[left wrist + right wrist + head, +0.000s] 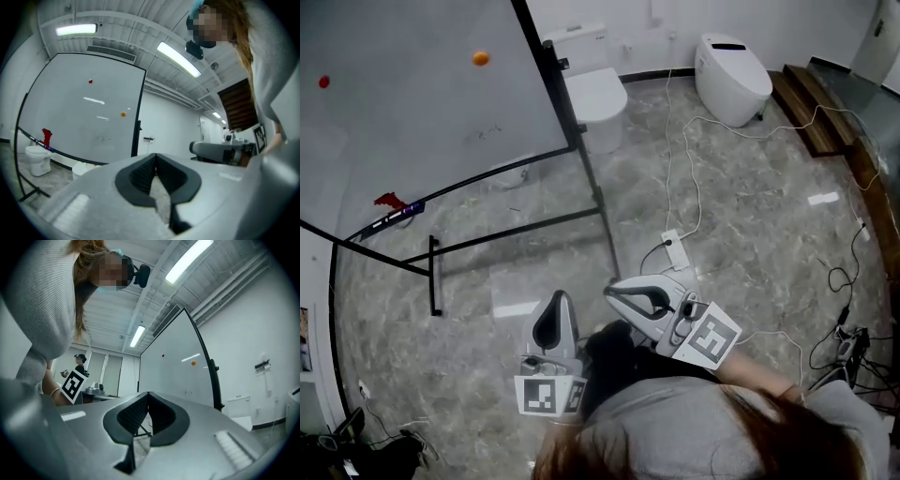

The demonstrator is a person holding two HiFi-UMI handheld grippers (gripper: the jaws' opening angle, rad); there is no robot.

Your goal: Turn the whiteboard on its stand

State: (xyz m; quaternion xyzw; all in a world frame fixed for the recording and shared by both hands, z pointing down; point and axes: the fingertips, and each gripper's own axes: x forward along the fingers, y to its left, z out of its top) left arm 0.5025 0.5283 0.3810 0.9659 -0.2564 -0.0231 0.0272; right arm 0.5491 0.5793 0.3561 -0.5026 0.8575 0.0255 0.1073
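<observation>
I count one big white whiteboard (412, 112), with two small round magnets on it: an orange magnet (481, 58) and a red magnet (323, 82). Right of the whiteboard I see two white ceramic toilets (595, 94).

We logged the whiteboard (412, 112) as pale grey in a black frame (551, 80), carrying one orange magnet (481, 58) and one red magnet (323, 82). The floor (750, 244) was grey, veined like marble. The left gripper (558, 305) and right gripper (617, 291) were grey, their cubes (711, 339) black-and-white squared.
</observation>
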